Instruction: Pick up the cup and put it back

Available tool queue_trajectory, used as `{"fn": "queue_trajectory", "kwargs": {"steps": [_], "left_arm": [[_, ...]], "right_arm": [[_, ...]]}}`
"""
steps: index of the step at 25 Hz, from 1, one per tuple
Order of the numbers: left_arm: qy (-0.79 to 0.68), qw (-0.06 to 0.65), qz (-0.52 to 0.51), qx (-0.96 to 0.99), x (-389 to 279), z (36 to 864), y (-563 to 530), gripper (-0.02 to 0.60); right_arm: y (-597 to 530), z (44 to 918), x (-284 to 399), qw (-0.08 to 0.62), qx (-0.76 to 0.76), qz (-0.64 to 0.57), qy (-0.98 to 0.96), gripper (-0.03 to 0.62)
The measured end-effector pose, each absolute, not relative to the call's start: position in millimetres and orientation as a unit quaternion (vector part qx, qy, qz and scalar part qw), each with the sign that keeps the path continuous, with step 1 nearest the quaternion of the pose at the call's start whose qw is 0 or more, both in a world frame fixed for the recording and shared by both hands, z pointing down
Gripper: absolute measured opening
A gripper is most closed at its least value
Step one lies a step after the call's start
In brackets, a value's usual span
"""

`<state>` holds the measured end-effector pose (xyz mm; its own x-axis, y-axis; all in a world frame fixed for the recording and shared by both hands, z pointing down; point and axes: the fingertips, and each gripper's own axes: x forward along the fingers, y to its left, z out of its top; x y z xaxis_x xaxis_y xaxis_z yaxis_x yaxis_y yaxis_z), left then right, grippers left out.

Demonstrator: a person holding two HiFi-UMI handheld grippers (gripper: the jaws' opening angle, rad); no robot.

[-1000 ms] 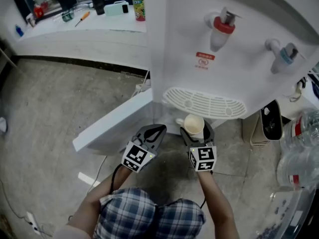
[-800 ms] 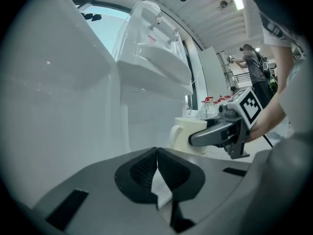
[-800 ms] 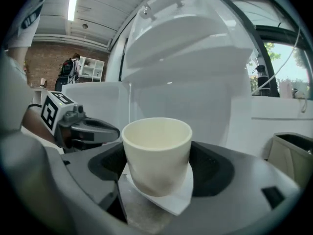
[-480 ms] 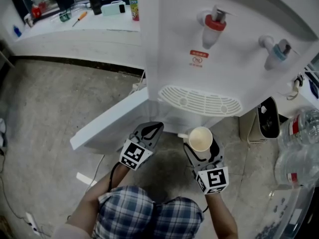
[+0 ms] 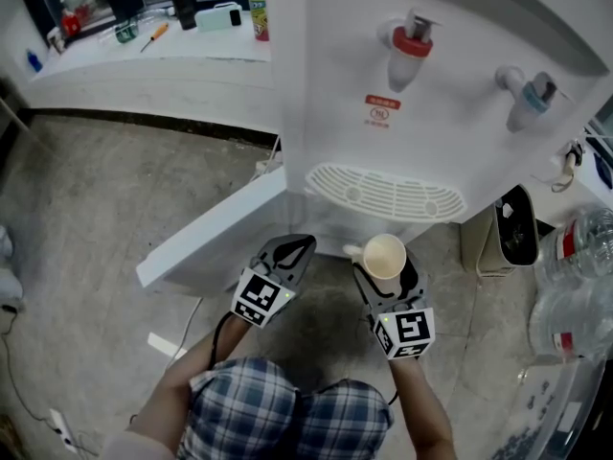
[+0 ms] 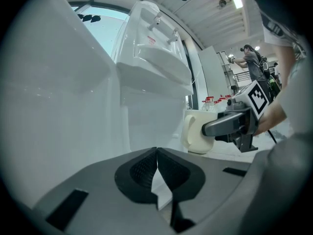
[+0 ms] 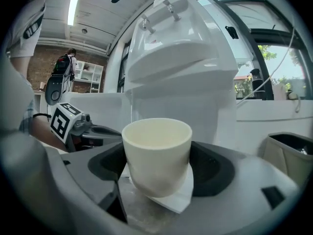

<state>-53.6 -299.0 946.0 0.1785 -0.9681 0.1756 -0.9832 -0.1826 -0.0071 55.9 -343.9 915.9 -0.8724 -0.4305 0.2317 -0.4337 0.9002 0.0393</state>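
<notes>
A cream cup (image 5: pixel 383 255) with a handle on its left side sits upright between the jaws of my right gripper (image 5: pixel 383 269), which is shut on it and holds it in the air just below the water dispenser's drip grille (image 5: pixel 388 196). In the right gripper view the cup (image 7: pixel 156 151) fills the middle, with both pads against its sides, and it looks empty. My left gripper (image 5: pixel 302 247) hangs to the left of the cup, shut with nothing in it. In the left gripper view its jaws meet at the tips and the cup (image 6: pixel 195 131) hangs ahead to the right.
The white water dispenser (image 5: pixel 431 84) stands straight ahead, with a red tap (image 5: pixel 410 41) and a blue tap (image 5: pixel 532 99). A white panel (image 5: pixel 206 238) juts out at lower left. Water bottles (image 5: pixel 575 286) stand at the right. A counter with small items (image 5: pixel 144 36) lies far left.
My right gripper has lifted the cup and drawn it back a little from the foot of the dispenser. The left gripper has stayed where it was.
</notes>
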Motion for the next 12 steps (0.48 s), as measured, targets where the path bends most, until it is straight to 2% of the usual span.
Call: {"fn": "queue_trajectory", "kwargs": {"steps": [12], "left_arm": [[-0.636, 0.056, 0.065, 0.767, -50, 948, -303, 0.026]], "right_arm": [[-395, 978, 15, 0.13, 0.267, 0.024, -0.955, 0.408]]}}
